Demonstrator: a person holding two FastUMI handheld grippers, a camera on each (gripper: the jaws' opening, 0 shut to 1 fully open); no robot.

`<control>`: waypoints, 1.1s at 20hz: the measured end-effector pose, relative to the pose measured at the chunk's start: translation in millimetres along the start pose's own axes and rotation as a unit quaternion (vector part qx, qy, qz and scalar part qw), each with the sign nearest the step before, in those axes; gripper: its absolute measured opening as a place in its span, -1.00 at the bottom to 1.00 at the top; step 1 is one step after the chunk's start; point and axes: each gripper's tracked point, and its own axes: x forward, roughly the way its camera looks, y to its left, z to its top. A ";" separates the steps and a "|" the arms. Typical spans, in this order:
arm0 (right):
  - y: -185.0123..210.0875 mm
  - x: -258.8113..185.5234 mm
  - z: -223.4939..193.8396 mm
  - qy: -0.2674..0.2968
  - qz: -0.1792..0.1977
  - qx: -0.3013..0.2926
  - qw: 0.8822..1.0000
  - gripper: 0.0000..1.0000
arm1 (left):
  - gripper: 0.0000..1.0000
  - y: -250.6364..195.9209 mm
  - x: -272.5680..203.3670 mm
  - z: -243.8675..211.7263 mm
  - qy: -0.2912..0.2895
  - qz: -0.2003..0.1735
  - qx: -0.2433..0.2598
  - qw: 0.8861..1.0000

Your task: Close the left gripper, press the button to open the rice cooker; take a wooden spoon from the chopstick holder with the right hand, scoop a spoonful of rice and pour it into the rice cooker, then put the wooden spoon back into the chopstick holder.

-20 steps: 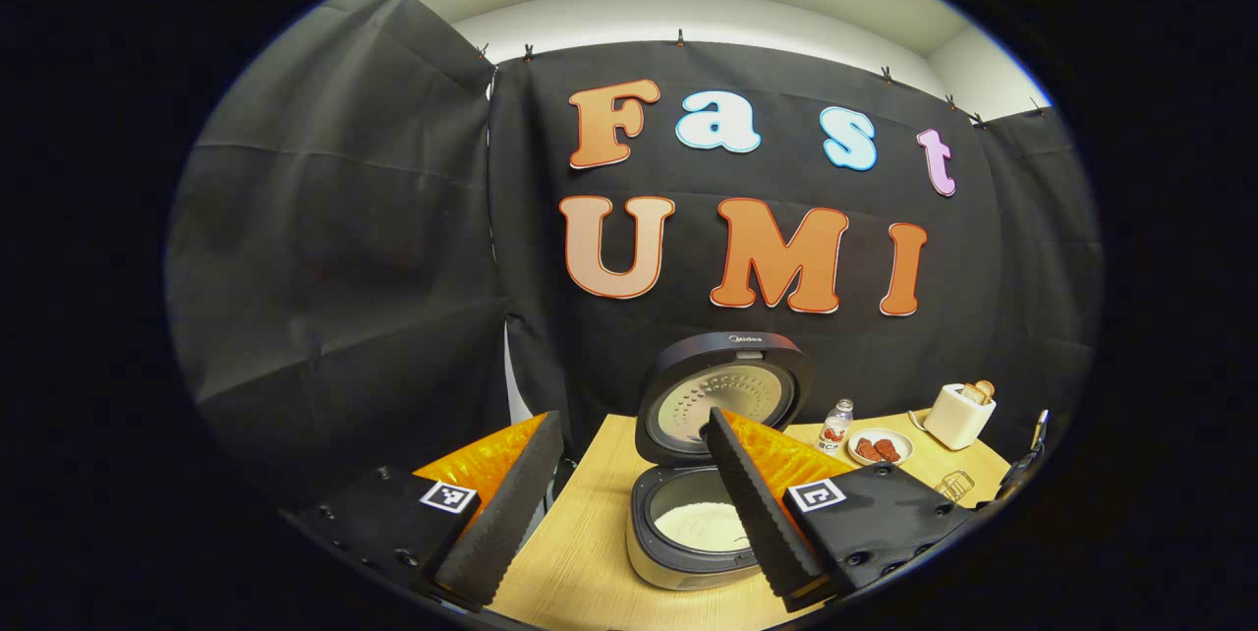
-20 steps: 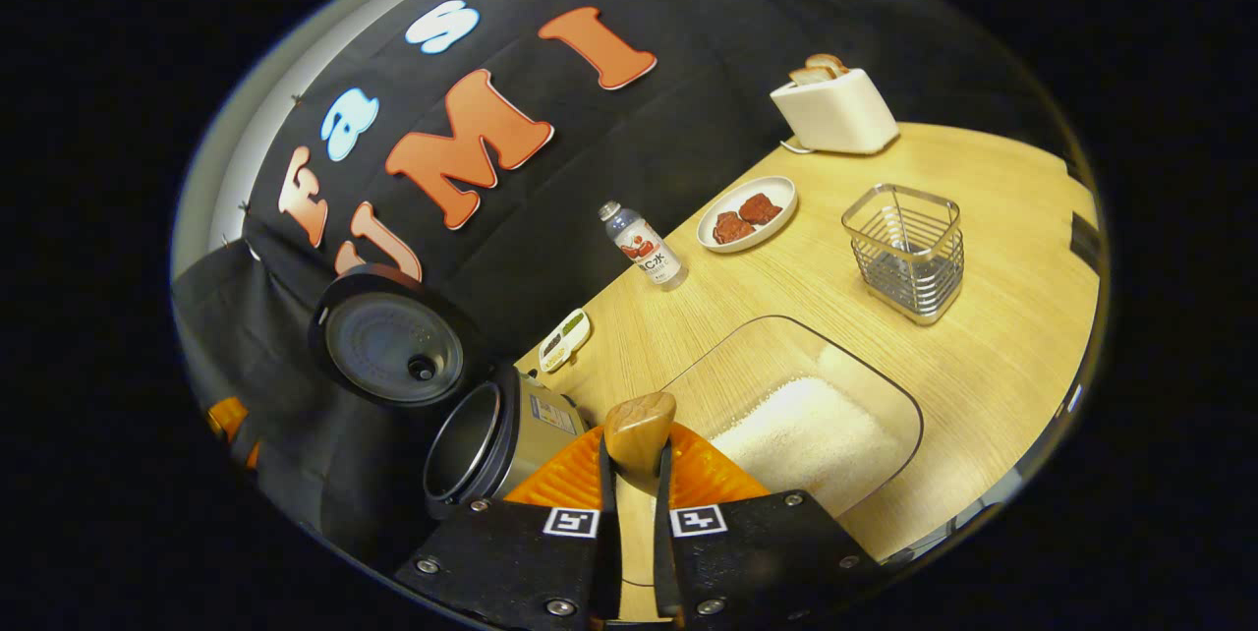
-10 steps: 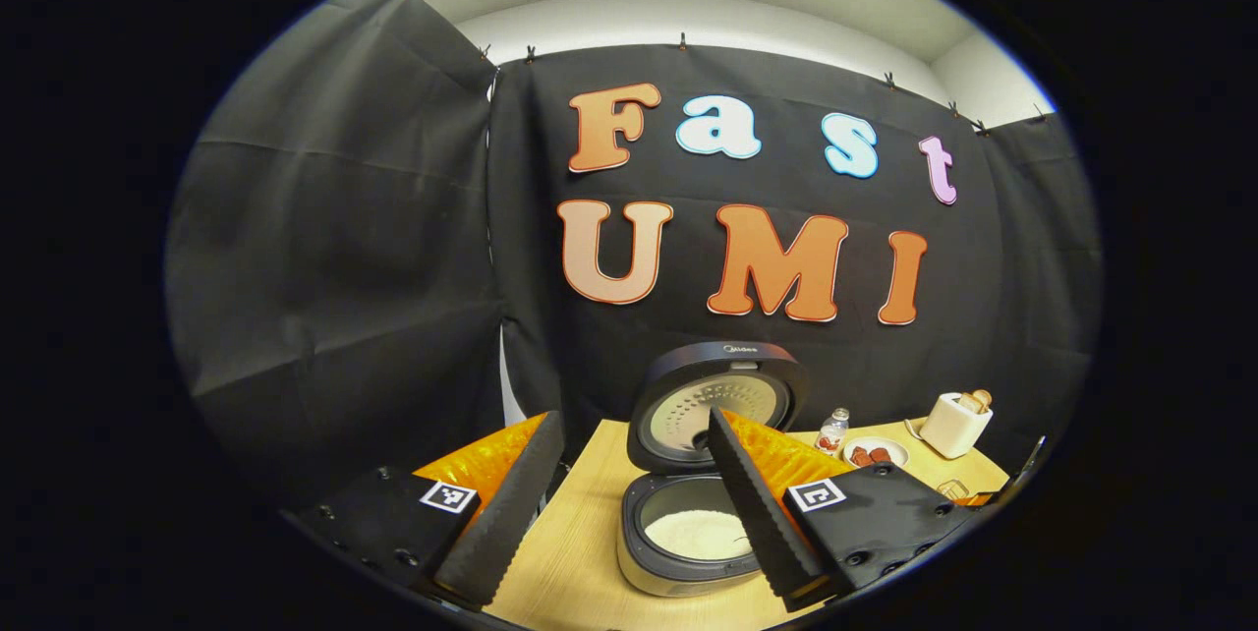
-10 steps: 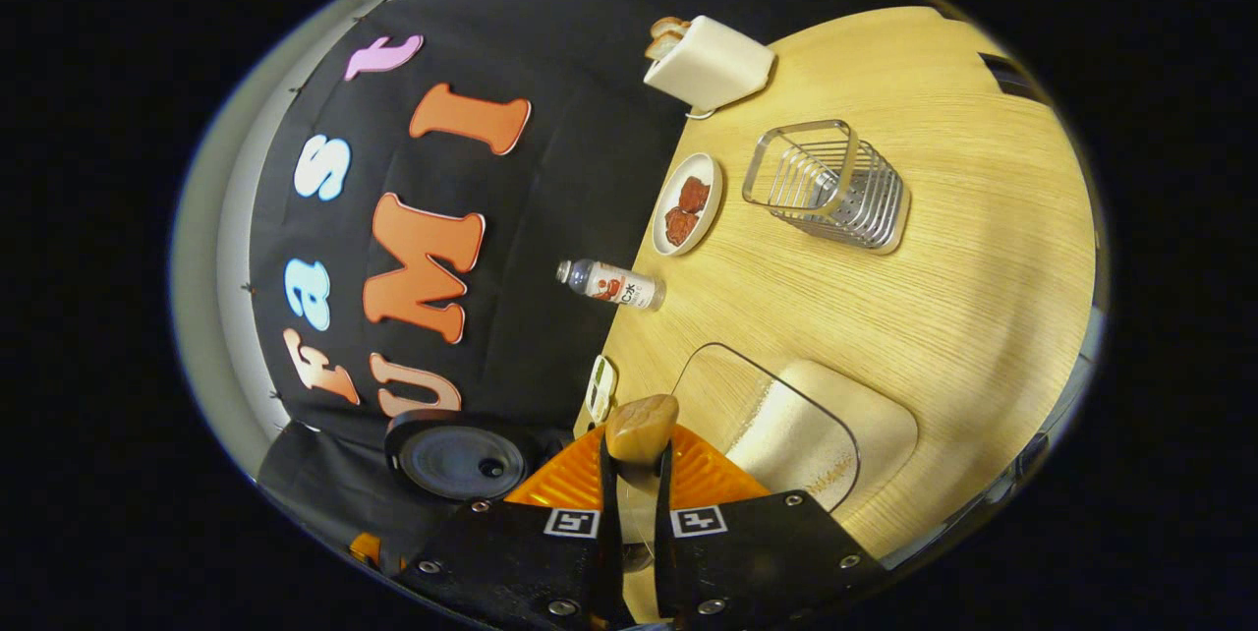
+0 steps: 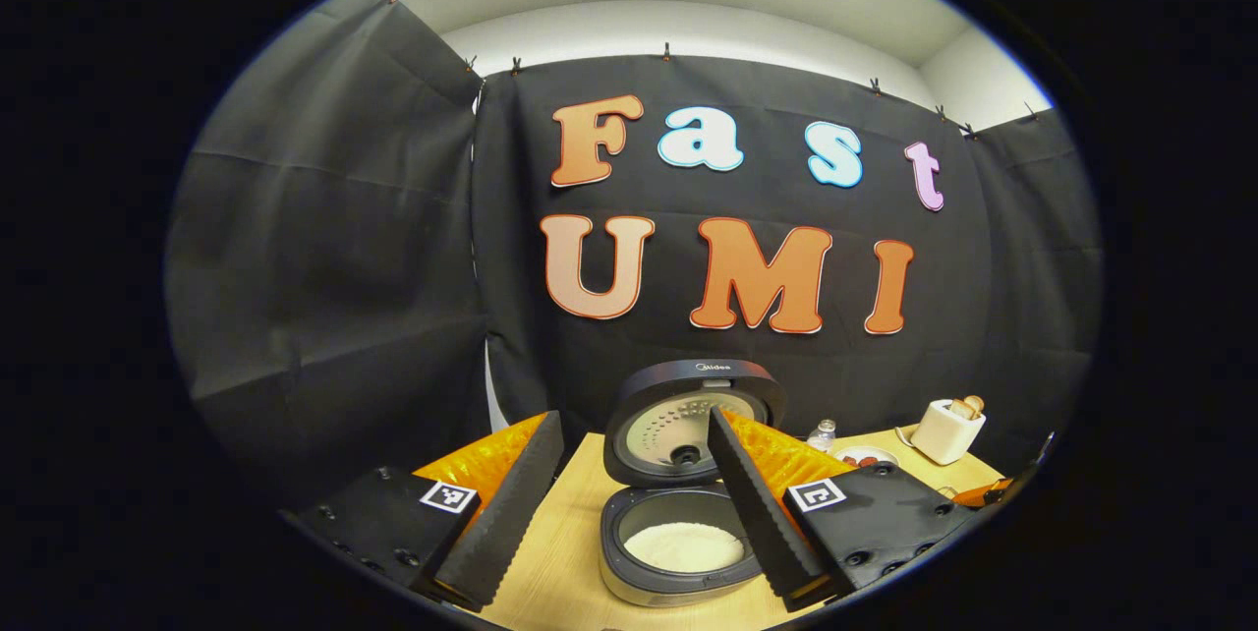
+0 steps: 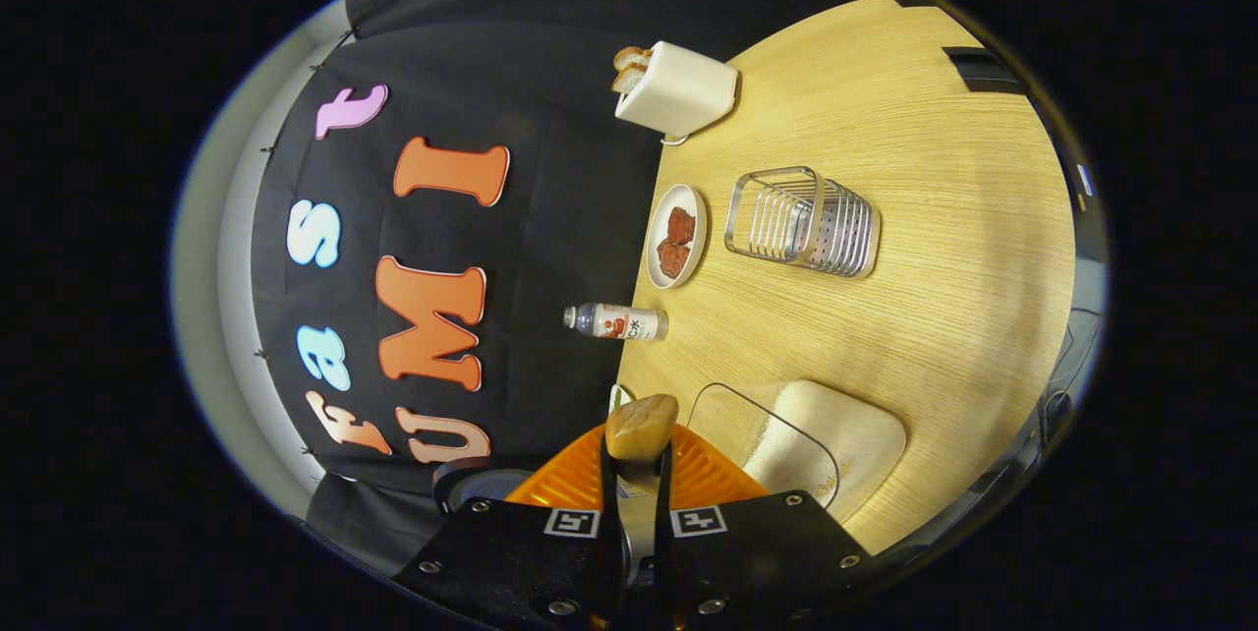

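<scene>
In the left gripper view, the left gripper (image 5: pixel 629 493) stands with its two fingers spread wide and nothing is between them. Through the gap one sees the rice cooker (image 5: pixel 678 552) on the wooden table (image 5: pixel 550 562). Its lid (image 5: pixel 693 410) is raised and stands upright behind the pot, and a layer of white rice (image 5: pixel 683 545) lies inside the pot. The right finger of this gripper covers a part of the cooker's right side. Further to the right, near the black wall, a small bottle (image 5: pixel 822 434), a plate (image 5: pixel 865 457) with red pieces and a white toaster (image 5: pixel 949 430) stand on the table.

In the right gripper view, the picture is turned, so the wall is at the left and the table (image 6: pixel 934 218) is at the right. The right gripper (image 6: pixel 637 474) has its fingers pressed together on the handle of the wooden spoon (image 6: pixel 641 427), whose rounded end comes out above the fingertips. The bowl of the spoon is hidden. Just to the right of the gripper is a clear container of rice (image 6: pixel 826 439). Above it the small bottle (image 6: pixel 617 321) and the plate (image 6: pixel 676 236) stand near the wall. To the right of the plate is the wire chopstick holder (image 6: pixel 801 221), well apart from the spoon. The toaster (image 6: pixel 676 90), with bread in it, is at the top.
</scene>
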 end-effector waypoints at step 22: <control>177.1 34.4 -81.5 0.065 0.095 0.003 0.993 -0.76 | 1.00 55.6 -7.0 -6.3 0.011 0.009 -0.008 1.000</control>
